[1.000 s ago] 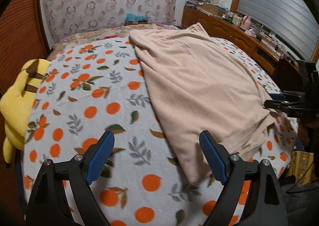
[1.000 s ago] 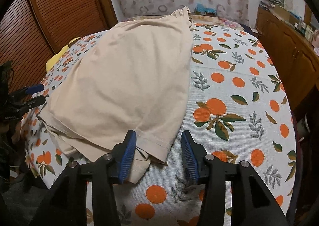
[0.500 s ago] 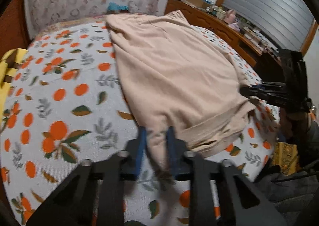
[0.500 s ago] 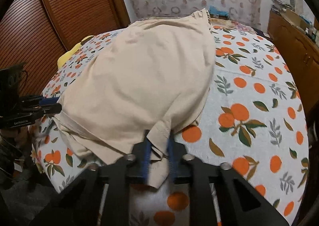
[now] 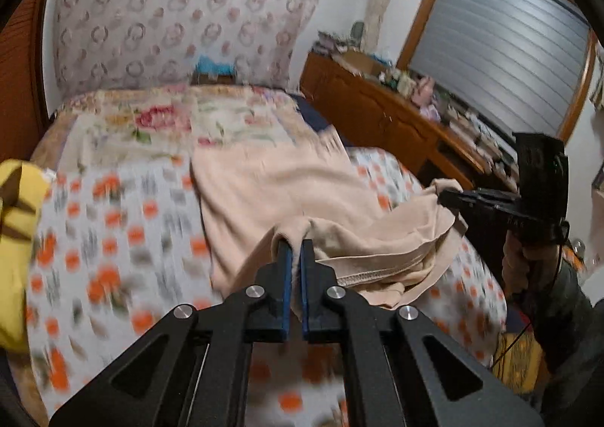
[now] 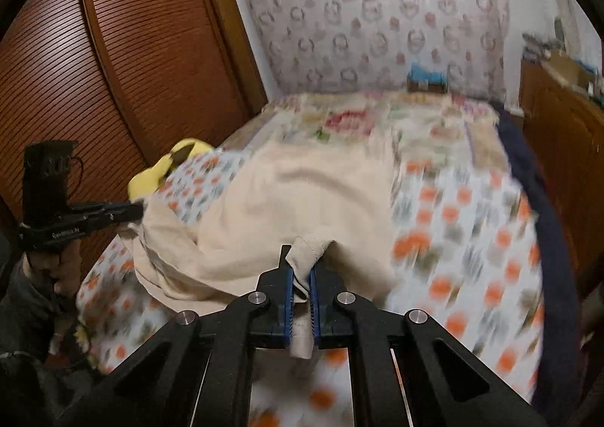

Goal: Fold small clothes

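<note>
Orange-print bedspread [image 5: 113, 223], beige garment [image 5: 287, 185] lying mid-bed. Left gripper [image 5: 295, 257] pinches its near hem at 6 o'clock; right gripper [image 6: 301, 268] clamps the other corner. Risk: thin bite plus fast lift, so fabric could slip out and the fold would land skewed.

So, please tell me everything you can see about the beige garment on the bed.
The beige garment is a soft, plain knit-looking cloth with a stitched hem along its near edge. It lies on the orange-print bedcover, its far part flat and its near edge lifted and bunched. The left gripper and the right gripper are each shut on a near corner, with cloth pinched between the blue pads. Motion blur hides finer detail.
</note>
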Tool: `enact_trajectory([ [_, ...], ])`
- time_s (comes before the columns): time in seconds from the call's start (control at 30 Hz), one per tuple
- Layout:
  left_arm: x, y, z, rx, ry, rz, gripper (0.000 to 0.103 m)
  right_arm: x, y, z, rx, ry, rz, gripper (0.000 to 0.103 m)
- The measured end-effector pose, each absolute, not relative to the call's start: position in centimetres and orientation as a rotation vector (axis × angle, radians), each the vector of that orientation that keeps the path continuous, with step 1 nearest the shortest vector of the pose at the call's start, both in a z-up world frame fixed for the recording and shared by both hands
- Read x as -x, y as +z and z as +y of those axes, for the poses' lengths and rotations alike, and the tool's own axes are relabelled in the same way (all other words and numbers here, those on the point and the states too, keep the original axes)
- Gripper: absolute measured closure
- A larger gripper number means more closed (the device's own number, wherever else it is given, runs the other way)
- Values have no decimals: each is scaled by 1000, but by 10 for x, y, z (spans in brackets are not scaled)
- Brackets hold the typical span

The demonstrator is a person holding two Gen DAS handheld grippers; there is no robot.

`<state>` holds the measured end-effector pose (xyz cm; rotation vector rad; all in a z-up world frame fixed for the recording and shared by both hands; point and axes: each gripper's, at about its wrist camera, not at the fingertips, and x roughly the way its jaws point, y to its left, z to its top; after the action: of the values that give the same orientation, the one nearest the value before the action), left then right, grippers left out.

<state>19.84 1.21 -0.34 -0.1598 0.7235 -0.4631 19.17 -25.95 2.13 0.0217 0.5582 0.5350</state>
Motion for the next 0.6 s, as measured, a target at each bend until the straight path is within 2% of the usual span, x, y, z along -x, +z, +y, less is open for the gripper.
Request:
enact_trajectory([
  [0.17,-270,7,20,154,-403,697,98,-268,44,-247,25,481,531,96],
  [0.33,-329,-6,25,126,-303,732,98,-346,37,-231,24,423,597,96],
  [0.4,-338,-15,28,134,-303,762,91,-361,31,-225,23,396,627,88],
  [0.47,-336,-19,33,126,-298,751,65,-365,27,-224,33,382,628,70],
  [0.53,-330,-21,35,121,-303,743,59,-360,29,-225,47,355,611,56],
  [0.6,-321,-26,35,89,-307,757,59,-351,34,-227,60,343,597,50],
])
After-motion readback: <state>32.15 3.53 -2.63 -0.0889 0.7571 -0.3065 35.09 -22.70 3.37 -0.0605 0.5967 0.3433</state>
